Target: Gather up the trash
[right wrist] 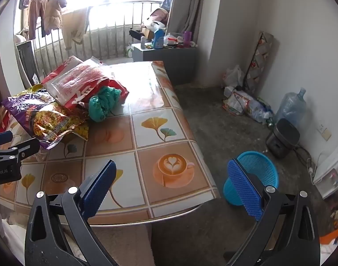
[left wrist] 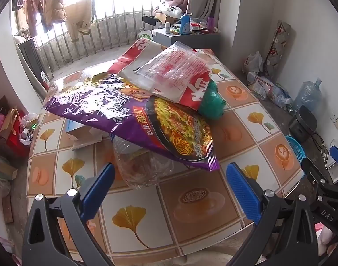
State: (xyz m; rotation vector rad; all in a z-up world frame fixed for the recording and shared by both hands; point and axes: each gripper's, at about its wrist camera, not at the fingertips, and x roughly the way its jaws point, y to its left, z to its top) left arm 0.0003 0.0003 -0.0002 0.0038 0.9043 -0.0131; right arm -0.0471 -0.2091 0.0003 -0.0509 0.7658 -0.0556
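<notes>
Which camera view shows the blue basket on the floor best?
The right wrist view: the blue basket shows nearly whole beside the table. The left wrist view shows only its rim past the table edge.

Both wrist views, facing shared table [left wrist: 246, 119]

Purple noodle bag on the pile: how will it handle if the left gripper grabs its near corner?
The purple noodle bag looks like crinkled thin foil: probably floppy, light, a bit slick. It rests on a clear plastic bottle, which may roll or shift.
</notes>
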